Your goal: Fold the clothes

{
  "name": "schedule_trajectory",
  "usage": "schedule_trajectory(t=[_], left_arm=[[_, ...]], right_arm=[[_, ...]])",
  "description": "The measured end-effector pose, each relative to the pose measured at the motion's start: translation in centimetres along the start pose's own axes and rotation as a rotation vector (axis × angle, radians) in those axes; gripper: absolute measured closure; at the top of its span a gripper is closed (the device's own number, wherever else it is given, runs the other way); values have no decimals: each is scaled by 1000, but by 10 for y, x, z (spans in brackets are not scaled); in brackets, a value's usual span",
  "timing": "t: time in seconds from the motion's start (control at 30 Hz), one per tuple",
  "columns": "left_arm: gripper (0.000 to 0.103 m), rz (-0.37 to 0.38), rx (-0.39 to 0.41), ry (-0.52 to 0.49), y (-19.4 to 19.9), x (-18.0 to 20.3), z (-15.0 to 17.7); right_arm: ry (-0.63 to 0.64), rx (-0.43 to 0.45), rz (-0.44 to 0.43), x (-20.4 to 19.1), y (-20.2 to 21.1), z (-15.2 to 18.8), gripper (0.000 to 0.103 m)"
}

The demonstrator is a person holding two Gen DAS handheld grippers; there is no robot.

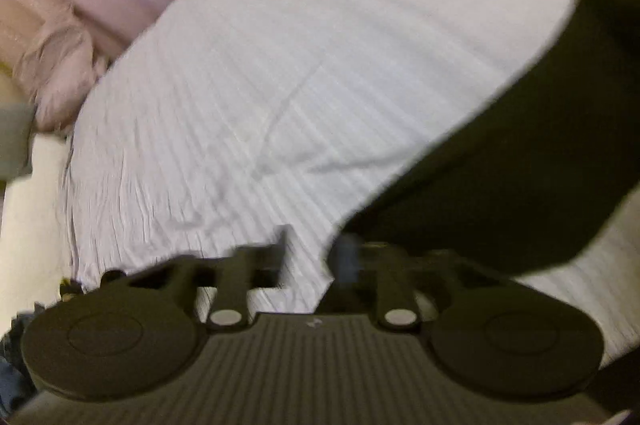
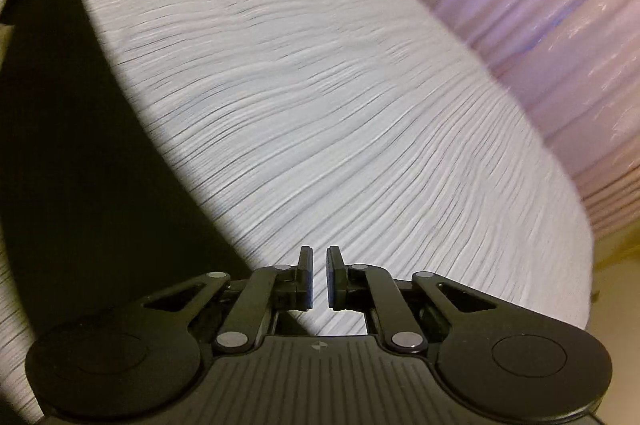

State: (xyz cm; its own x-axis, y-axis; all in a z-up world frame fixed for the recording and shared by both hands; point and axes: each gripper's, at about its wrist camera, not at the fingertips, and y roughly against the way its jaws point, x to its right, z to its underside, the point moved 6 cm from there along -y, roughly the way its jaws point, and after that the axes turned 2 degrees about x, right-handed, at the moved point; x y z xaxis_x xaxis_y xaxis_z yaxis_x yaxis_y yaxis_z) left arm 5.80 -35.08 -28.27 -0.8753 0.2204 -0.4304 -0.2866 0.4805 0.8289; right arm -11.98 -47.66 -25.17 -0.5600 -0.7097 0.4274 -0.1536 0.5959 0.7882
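Now, with the dark garment [image 2: 80, 153] lying on the bed [image 2: 320, 105] left of the nearly closed, empty right gripper [image 2: 319, 277] and right of the half-open, empty left gripper [image 1: 308, 257], reopen, then pinch its near edge squarely.

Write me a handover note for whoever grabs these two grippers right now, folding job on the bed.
Left gripper: jaws apart, nothing between them, hanging over the white ribbed bedspread beside the dark garment.
Right gripper: jaws nearly shut with only a thin gap, empty, over bare bedspread; the dark garment lies at its left.
Garment: spread flat on the bed, held by neither gripper. Both views are blurred, so how many folds it already has cannot be told.
Pink curtain runs behind the bed.
Left to do: likely regrip an edge of the garment and carry on folding.
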Motion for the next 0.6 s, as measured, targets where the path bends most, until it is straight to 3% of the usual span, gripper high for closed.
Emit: schedule_trajectory(t=[0.13,0.2,0.23,0.27,0.47,0.6], left_arm=[[49,12,-27,-4,-24,6,5],[45,9,-32,16,-21,8,17],[43,7,-35,26,-19,9,23],[39,11,-46,62,-17,5,32],[34,40,-68,279,3,9,90],[34,115,-89,212,-22,46,114]], right_arm=[[-28,-34,7,-3,-35,-5,97],[-49,-37,-13,-12,-38,-2,74],[-59,-36,-23,-18,-38,1,38],[-69,-33,-33,-25,-38,5,29],[-156,-59,-188,-93,-21,4,29],[-88,6,-296,-159,-16,-33,29]])
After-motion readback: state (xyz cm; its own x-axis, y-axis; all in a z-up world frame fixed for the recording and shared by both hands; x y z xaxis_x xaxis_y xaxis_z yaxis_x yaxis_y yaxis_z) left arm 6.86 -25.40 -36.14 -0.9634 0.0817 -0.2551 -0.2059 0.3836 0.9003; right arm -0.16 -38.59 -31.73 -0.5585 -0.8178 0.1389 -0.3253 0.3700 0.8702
